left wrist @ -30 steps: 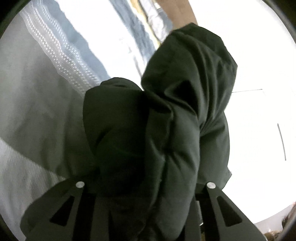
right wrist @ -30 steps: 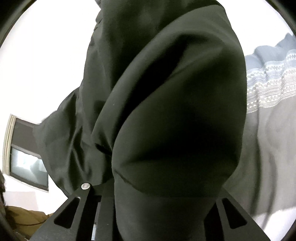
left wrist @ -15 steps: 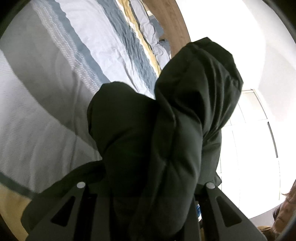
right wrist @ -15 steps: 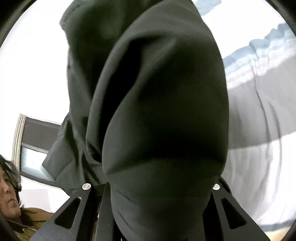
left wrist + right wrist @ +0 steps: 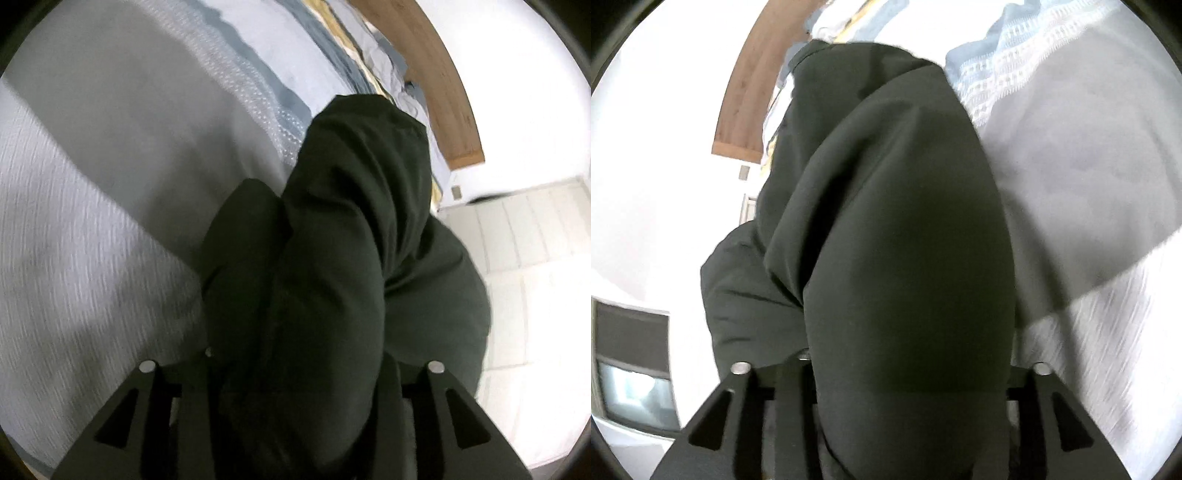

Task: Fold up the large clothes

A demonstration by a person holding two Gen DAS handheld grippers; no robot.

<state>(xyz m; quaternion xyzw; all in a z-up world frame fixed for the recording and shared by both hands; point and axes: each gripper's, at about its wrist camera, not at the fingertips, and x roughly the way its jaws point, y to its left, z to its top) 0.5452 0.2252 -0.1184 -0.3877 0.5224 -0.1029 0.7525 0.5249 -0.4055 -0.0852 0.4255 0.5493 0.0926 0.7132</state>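
Both grippers, left gripper (image 5: 295, 406) and right gripper (image 5: 908, 406), pinch the dark green garment (image 5: 343, 236) above the bed (image 5: 92, 221). It looks soft and floppy; edges hold best.

- Dark garment (image 5: 332, 277) bulges over the left fingers (image 5: 192, 424) — forward path blocked.
- Bed (image 5: 92, 221) lies open to its left.
- In the right view the garment (image 5: 905, 258) fills the centre; wooden headboard (image 5: 746, 92) stands beyond.

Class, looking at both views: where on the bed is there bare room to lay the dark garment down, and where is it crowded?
Free: the grey-and-white bedspread between the garment and the blue lace band. Crowded: pillows bunched against the wooden headboard.
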